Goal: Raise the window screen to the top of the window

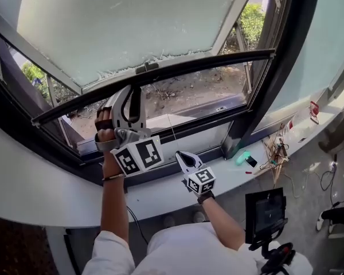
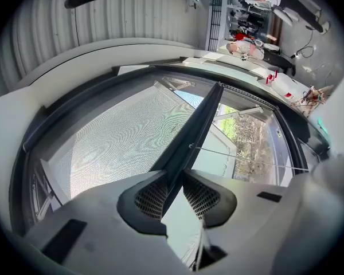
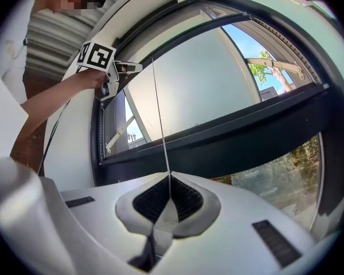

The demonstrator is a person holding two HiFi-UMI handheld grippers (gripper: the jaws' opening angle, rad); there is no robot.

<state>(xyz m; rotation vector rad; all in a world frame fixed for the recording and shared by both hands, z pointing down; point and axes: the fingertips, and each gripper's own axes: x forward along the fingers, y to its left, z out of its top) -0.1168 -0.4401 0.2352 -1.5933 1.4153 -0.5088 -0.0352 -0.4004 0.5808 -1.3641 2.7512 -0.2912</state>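
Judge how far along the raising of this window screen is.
Done: the screen's bottom bar is off the lower frame, with an open view of the ground beneath it. In hand: the left gripper is clamped on that bar and the right gripper is shut on the thin cord. Left: mesh covers a broad stretch above the bar, so it probably has much further to rise.

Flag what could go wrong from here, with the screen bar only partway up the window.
1. The left claw clamps the screen bar left of its middle. Lifting from there could tilt the bar and jam it in the window frame.
2. The right claw pinches only the thin pull cord. The cord may slip out, or tug the bar down if that hand lags.
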